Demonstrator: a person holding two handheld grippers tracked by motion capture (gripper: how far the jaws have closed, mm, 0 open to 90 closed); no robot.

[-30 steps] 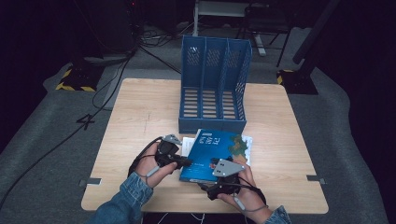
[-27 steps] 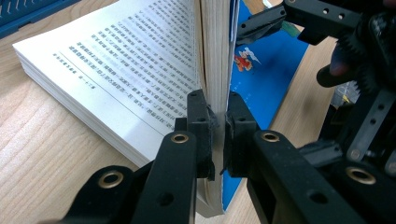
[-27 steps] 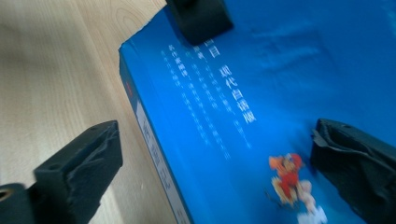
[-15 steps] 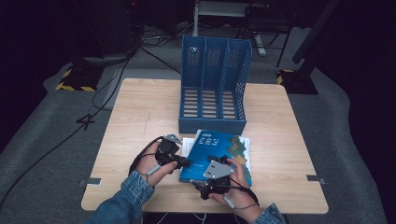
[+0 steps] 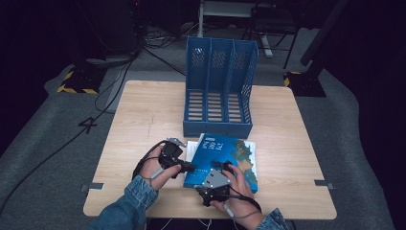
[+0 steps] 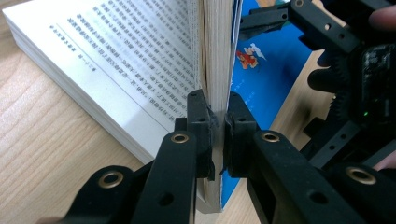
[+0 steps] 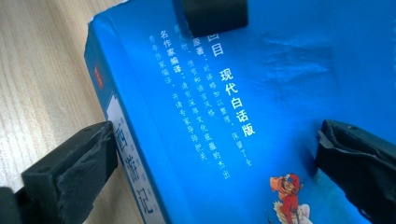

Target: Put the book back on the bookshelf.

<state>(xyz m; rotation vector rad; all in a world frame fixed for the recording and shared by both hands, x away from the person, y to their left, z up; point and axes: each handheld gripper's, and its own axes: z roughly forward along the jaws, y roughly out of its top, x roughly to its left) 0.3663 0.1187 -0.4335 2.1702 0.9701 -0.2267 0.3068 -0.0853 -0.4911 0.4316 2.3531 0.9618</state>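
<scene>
- Your left gripper (image 6: 215, 135) has its jaws clamped tight on the cover and a sheaf of pages of the blue book (image 5: 225, 158), holding that part upright off the open pages.
- Your right gripper (image 7: 215, 154) has just been opening; its jaws stand wide, one beside the book's spine, the other over the blue cover, and neither pad presses on it.
- The book lies on the table (image 5: 143, 110), near its front edge, just before the blue file rack (image 5: 218, 86).

Left tool (image 6: 218, 126) clamped, right tool (image 7: 210, 154) wide.
</scene>
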